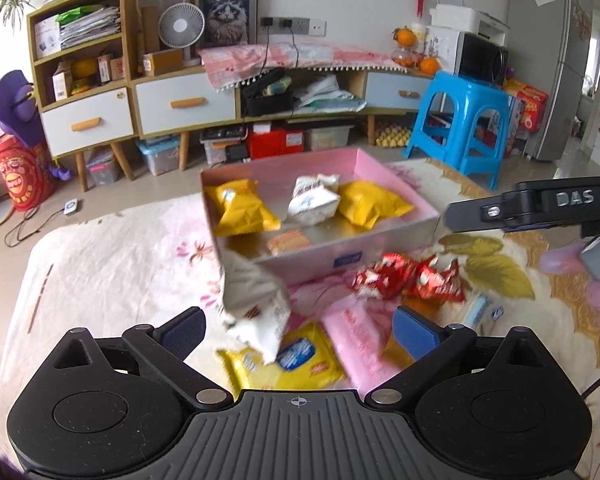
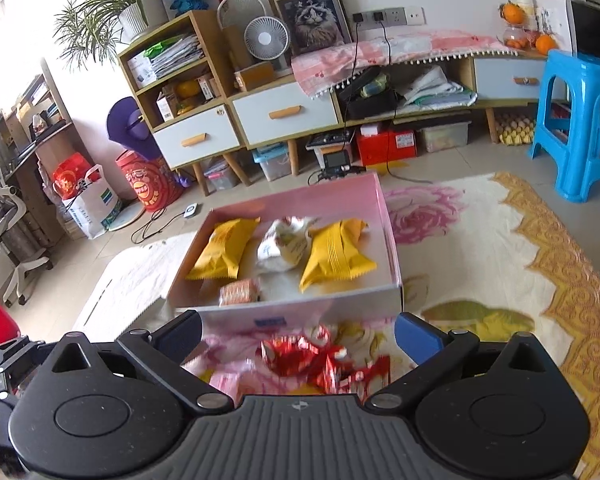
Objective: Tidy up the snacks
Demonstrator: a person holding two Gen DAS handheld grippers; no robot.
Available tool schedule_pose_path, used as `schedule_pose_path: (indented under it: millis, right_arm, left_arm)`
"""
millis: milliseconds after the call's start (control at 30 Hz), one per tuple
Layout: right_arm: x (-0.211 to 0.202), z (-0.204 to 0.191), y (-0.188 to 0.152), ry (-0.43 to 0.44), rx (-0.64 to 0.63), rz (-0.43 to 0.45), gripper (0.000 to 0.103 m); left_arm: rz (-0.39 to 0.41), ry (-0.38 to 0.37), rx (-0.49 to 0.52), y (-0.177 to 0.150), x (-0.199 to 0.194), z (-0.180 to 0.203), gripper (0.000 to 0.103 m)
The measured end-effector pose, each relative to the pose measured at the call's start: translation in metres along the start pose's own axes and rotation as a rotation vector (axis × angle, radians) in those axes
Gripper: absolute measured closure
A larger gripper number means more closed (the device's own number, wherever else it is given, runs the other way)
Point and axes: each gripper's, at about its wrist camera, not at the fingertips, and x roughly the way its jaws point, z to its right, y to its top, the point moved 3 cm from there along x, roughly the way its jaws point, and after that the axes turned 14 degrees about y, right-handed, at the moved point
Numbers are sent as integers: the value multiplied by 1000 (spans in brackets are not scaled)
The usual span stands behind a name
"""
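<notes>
A pink box (image 1: 396,184) (image 2: 392,240) stands on the floral cloth and holds two yellow snack bags (image 1: 240,210) (image 1: 370,200), a white bag (image 1: 312,200) and a small orange packet (image 1: 288,242). My left gripper (image 1: 298,330) is open; a blurred white snack bag (image 1: 256,304) hangs in the air between its fingers, not clamped. Under it lie a yellow packet (image 1: 296,364) and a pink packet (image 1: 360,340). Red wrapped snacks (image 1: 408,280) (image 2: 324,360) lie in front of the box. My right gripper (image 2: 298,338) is open and empty above the red snacks.
The right gripper's black body (image 1: 540,206) reaches in from the right of the left wrist view. A blue plastic stool (image 1: 464,120) (image 2: 580,120) stands beyond the cloth. A cabinet with drawers (image 1: 180,104) lines the back wall.
</notes>
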Motion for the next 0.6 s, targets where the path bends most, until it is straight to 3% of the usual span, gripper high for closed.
schedule_pose_path:
  millis: [267, 600]
  right_arm:
    - [-16, -2, -22, -16, -140, -52, 8]
    - [-38, 8, -62, -41, -233, -90, 8]
  left_arm:
    - [-16, 16, 22, -25, -5, -13, 2]
    - [22, 18, 11, -47, -19, -22, 2]
